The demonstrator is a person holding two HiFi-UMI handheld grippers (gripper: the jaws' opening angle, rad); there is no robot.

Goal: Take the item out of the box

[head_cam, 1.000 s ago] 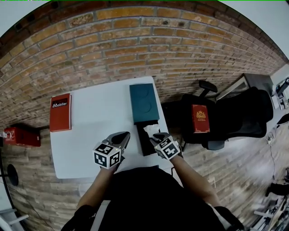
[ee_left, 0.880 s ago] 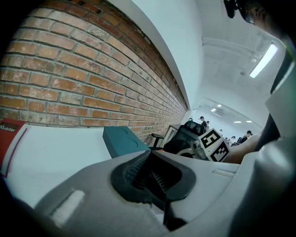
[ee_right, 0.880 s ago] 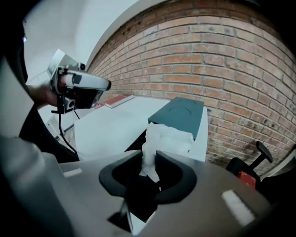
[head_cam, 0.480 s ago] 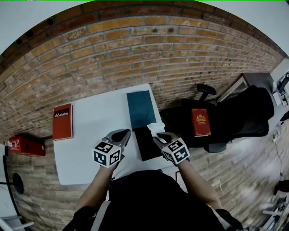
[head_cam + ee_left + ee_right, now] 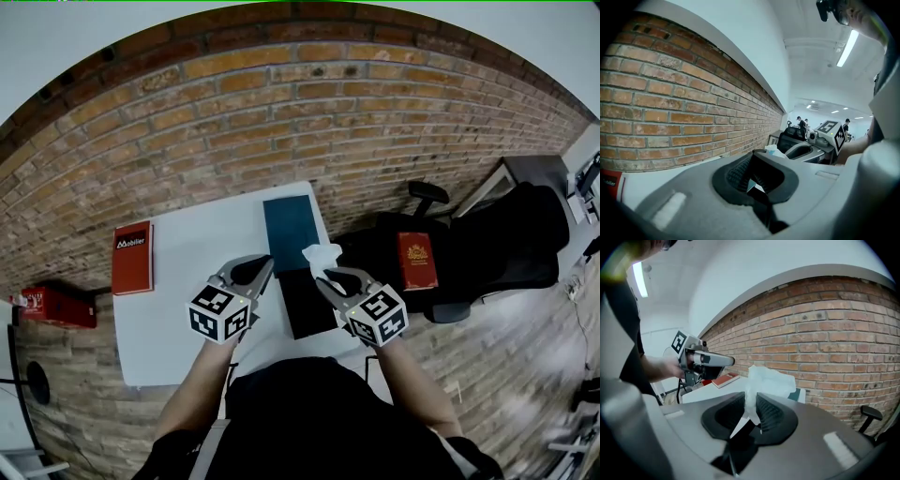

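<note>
Above the box point(image 5: 307, 305), right tongs point(image 5: 323, 275) are closing on tissue point(image 5: 322, 254); left tongs point(image 5: 266, 265) closed.

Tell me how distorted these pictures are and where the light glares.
Head view: heavy fisheye, the brick wall bows into an arc. Left gripper view: the ceiling light strip blows out, left edge black. Right gripper view: the white tissue is bright yet readable, corners dark.

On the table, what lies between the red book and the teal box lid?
Nothing. The stretch of white table between the red book and the teal box lid is bare, as the head view shows.
</note>
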